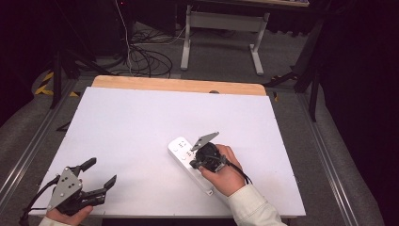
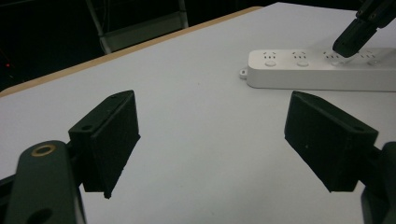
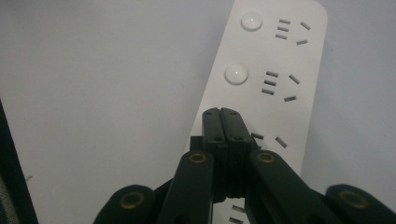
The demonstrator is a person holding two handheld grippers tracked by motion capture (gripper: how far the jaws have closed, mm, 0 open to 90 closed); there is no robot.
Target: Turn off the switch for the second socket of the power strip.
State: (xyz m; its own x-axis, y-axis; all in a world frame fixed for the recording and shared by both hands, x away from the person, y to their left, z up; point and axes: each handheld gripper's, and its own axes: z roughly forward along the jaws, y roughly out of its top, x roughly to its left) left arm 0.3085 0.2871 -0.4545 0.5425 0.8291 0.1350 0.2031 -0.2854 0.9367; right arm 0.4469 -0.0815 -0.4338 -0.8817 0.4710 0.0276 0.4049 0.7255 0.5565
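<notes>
Right tool (image 3: 221, 112), jaws pressed together, tips on the strip's (image 3: 261, 60) third button: push straight down, gently; left tool (image 1: 101, 173) waits wide apart on the table (image 1: 141, 117)

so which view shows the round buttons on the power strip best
The right gripper view: two round buttons on the power strip sit close and sharp beside their sockets, above the shut right gripper. The left gripper view shows them small, side-on, at its top right. In the high view they are faint dots.
</notes>
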